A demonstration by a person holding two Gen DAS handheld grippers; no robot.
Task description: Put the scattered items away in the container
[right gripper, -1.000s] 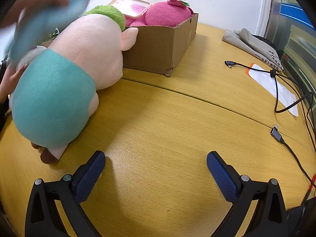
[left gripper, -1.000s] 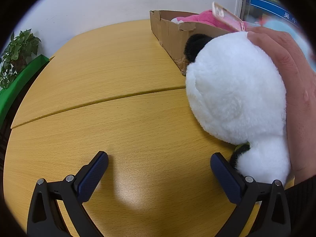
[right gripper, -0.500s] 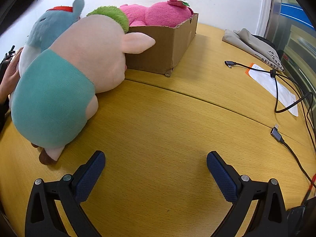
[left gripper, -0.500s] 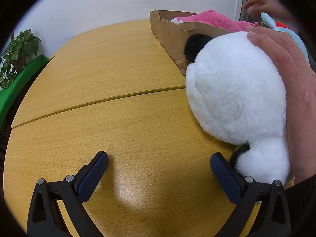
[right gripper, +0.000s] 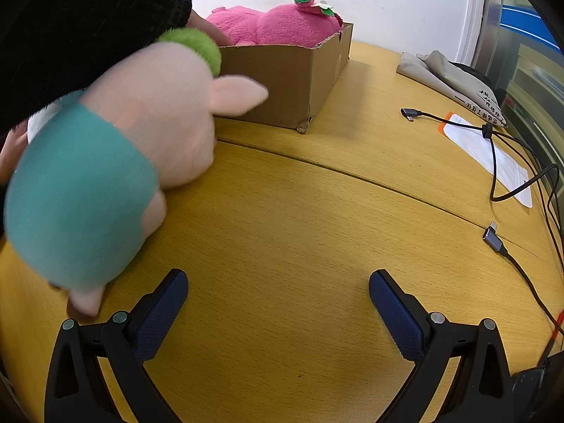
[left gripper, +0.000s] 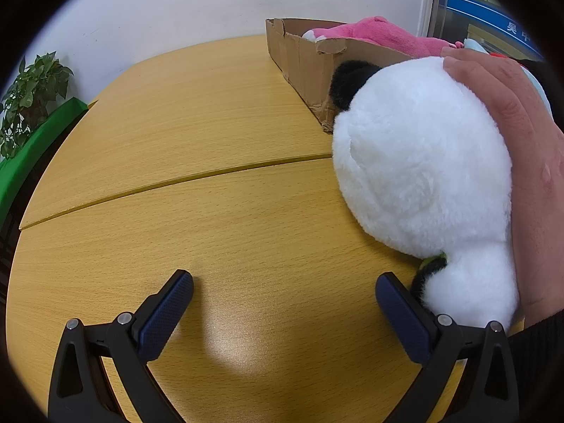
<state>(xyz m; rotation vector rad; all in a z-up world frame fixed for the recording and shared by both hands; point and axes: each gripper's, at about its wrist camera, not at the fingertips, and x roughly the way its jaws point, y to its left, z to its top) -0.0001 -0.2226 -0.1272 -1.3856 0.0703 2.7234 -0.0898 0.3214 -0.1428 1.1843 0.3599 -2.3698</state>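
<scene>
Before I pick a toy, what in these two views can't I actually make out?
- Panda plush: face hidden in left wrist view; a bare hand covers its right side.
- Pig plush: blurred in right wrist view; a black sleeve covers its top.
- Cardboard box: floor hidden by pink plush; spare room unclear.
- Blue toy: only a sliver behind the hand.

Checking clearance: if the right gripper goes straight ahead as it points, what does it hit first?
Right gripper looks free over bare table; the first thing ahead is probably the cardboard box corner, though depth is unclear. The pig plush sits left.
</scene>
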